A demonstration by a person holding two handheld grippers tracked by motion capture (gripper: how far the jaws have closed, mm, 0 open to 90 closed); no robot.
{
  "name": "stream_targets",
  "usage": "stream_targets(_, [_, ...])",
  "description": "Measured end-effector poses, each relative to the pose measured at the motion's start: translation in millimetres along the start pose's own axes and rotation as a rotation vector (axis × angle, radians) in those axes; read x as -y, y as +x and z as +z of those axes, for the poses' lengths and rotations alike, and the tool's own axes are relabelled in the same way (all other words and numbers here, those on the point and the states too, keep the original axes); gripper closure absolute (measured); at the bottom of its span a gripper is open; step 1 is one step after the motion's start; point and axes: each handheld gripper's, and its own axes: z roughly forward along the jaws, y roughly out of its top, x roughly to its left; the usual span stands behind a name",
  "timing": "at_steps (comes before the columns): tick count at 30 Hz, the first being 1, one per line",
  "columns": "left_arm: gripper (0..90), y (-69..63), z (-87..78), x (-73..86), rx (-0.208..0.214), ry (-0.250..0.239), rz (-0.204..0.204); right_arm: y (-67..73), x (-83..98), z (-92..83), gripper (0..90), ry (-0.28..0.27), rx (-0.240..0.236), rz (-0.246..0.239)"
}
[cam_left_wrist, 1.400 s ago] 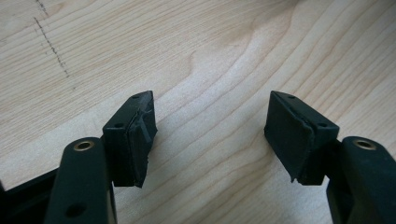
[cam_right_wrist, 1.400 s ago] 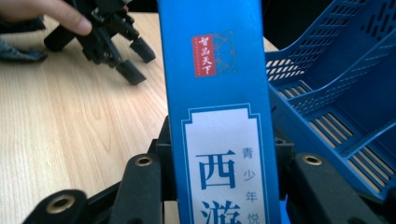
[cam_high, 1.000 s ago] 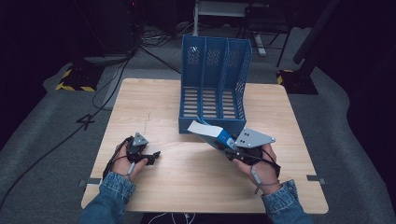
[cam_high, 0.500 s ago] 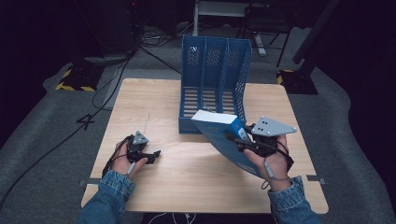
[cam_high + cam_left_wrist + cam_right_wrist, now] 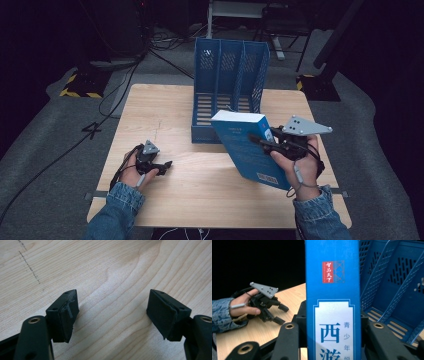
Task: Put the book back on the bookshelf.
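Note:
A blue book [image 5: 245, 145] with white panels is held tilted above the table, front right, with my right gripper [image 5: 263, 141] shut on its right side. Along that gripper's own jaws, the book's spine [image 5: 332, 297] stands upright between them. Behind it stands a blue three-slot file rack [image 5: 227, 85] with its open side toward me, also seen as blue perforated walls [image 5: 392, 285]. My left gripper [image 5: 166, 166] rests low over the table at the front left, open, with bare wood between its pads [image 5: 65, 315]. The right gripper view shows that left gripper [image 5: 280, 313] too.
The wooden table [image 5: 200, 200] has free surface between the two hands and left of the rack. Dark floor with cables [image 5: 125, 75] surrounds the table, and furniture legs stand behind the rack.
My right gripper has lifted the book and turned it from lying flat toward standing on edge, moving it right and closer to the rack. The left gripper has stayed still.

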Motion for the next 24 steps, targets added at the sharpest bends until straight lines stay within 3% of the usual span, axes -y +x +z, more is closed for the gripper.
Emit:
stream_targets(10, [26.0, -0.5, 0.1, 0.0, -0.009, -0.003, 0.0, -13.4, -18.4, -8.5, 61.5, -0.026, 0.022, 0.0])
stream_targets(24, [25.8, -2.8, -0.9, 0.9, -0.022, 0.001, -0.014, -45.5, -46.2, -9.0, 61.5, -0.082, 0.068, 0.045])
